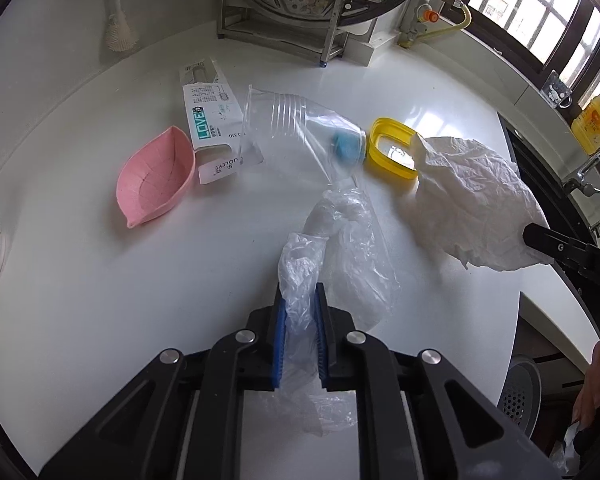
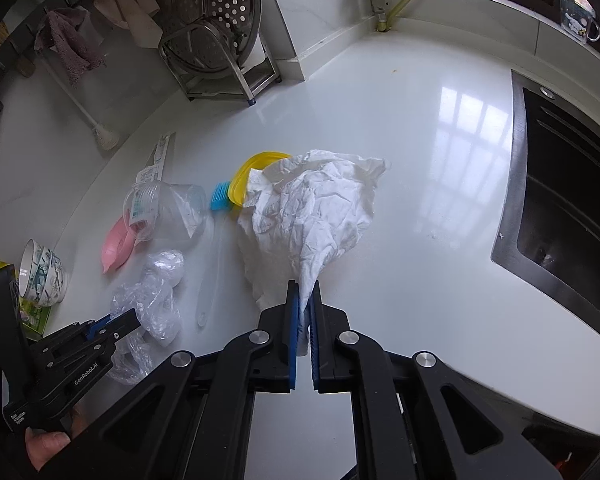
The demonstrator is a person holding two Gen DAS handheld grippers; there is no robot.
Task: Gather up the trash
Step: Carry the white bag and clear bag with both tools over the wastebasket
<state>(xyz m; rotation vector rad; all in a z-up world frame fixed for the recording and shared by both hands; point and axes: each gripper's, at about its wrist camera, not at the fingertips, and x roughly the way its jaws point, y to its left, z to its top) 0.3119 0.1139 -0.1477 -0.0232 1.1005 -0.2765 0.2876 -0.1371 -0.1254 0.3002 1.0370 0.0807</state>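
White glossy countertop (image 2: pixel 440 128), daylight from gridded window (image 1: pixel 540 12) reflecting on it; dark sink (image 2: pixel 572 184) at right, steel rack (image 1: pixel 284 8) at back wall.

The cardboard package (image 1: pixel 208 120) reads "LOVE"; the left gripper (image 2: pixel 116 322) reads "GenRobot.AI"

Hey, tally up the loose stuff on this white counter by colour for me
Clear plastic: 2, the bag and the cup
White: 2, the crumpled paper and the card package
Pink: 1, the leaf dish
Yellow: 1, the lid
Blue: 1, the brush
Total: 7
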